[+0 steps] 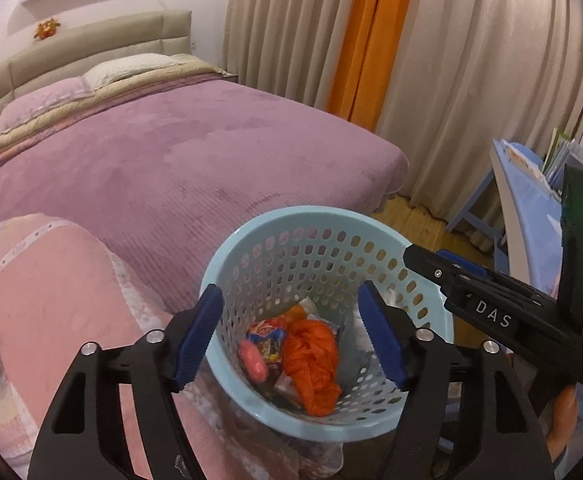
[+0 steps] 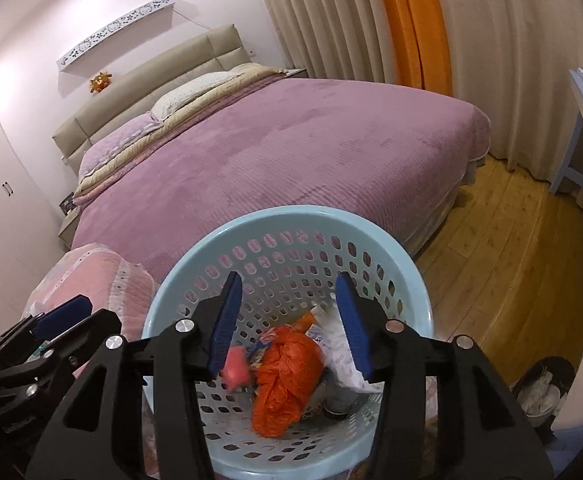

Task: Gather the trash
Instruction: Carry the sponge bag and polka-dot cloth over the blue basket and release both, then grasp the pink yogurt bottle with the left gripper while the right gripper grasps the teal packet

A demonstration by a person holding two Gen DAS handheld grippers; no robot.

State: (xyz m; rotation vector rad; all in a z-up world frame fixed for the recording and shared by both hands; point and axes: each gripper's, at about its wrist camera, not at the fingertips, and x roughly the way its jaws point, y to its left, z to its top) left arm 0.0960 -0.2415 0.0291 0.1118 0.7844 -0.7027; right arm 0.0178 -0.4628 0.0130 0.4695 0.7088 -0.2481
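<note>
A light blue perforated basket holds trash: a crumpled orange plastic bag, a pink piece, a colourful wrapper and white paper. My left gripper hovers open over the basket's near left side, its left finger outside the rim, and nothing is pressed between the pads. My right gripper stands open above the basket's inside, with the trash below it. It also enters the left wrist view from the right. The left gripper shows at the lower left of the right wrist view.
A bed with a purple cover lies behind the basket. A pink folded quilt sits at its near left. Curtains hang at the back. A blue desk stands right. A dark bin is on the wooden floor.
</note>
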